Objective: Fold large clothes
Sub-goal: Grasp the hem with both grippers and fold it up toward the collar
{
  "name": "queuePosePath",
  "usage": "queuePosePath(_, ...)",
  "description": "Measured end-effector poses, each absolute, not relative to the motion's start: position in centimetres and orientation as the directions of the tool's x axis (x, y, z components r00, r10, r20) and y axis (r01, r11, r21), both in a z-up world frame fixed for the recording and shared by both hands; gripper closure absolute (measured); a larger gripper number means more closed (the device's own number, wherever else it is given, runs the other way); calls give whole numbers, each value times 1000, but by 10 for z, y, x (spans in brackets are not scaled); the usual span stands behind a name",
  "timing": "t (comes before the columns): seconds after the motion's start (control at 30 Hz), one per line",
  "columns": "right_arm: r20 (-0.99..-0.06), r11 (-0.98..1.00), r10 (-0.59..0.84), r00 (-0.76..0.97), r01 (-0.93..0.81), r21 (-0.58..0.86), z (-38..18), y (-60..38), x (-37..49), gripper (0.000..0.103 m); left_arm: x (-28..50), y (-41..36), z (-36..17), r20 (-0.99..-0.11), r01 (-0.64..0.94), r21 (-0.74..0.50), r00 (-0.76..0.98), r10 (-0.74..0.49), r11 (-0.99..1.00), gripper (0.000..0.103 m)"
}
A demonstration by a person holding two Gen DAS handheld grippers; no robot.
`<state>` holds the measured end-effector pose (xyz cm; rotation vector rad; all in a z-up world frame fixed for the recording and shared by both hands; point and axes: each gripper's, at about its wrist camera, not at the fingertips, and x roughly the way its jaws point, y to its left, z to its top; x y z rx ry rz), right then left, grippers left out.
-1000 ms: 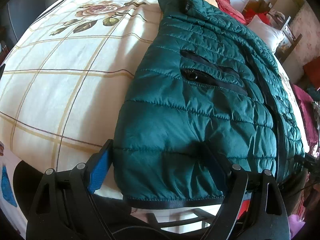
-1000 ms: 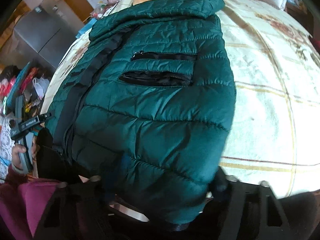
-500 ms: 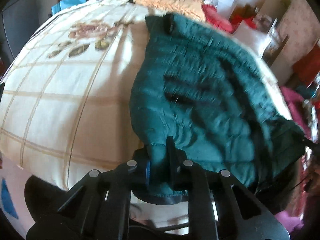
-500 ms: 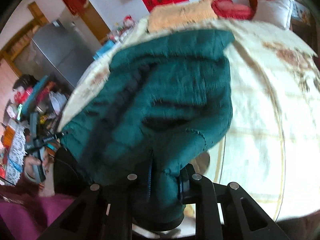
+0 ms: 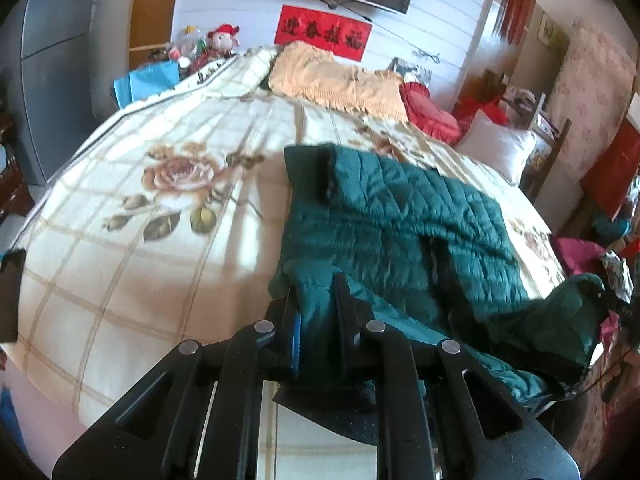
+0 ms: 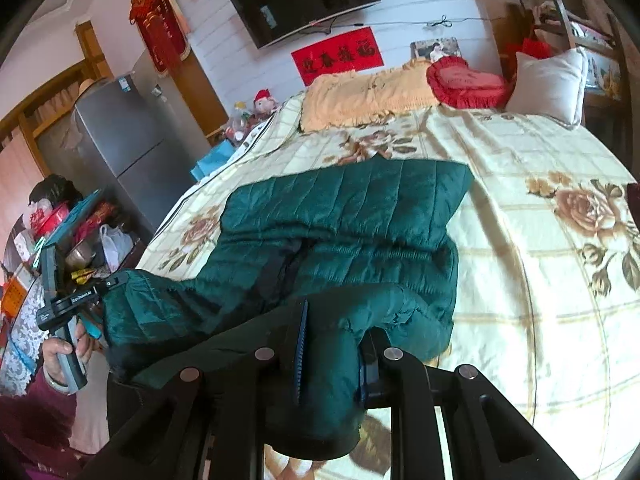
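The puffy, quilted dark-green jacket (image 5: 400, 216) sprawls rumpled across the cream floral checked bedspread (image 5: 132, 240). The left tool (image 5: 316, 312) and right tool (image 6: 332, 344) each pinch its hem corners, raised off the bed's near edge.

Right gripper (image 6: 332, 340) jaws clamp green jacket (image 6: 344, 216) hem above bed (image 6: 540, 280).

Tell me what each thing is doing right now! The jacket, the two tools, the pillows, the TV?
Green jacket: near edge lifted off the bed, far part lying flat.
Left tool: shut on the jacket's hem.
Right tool: shut on the jacket's hem.
Bedspread: spread flat.
White pillow: propped up.
Red heart cushion: lying by the pillow.
TV: screen dark.
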<state>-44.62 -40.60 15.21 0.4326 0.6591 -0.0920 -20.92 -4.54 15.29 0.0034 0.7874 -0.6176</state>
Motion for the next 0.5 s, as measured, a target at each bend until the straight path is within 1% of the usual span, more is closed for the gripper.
queuePosePath(0.2,-591,897,1,807,261,358,159,-427,-433,85,-190,-67,160,-631,500,-186,599,-492,846,91)
queuePosePath(0.5,-602,888,-66,796,322,329,168,-458,-389,85,-145,-103,167,-610,462,-168,645,-460,871,91)
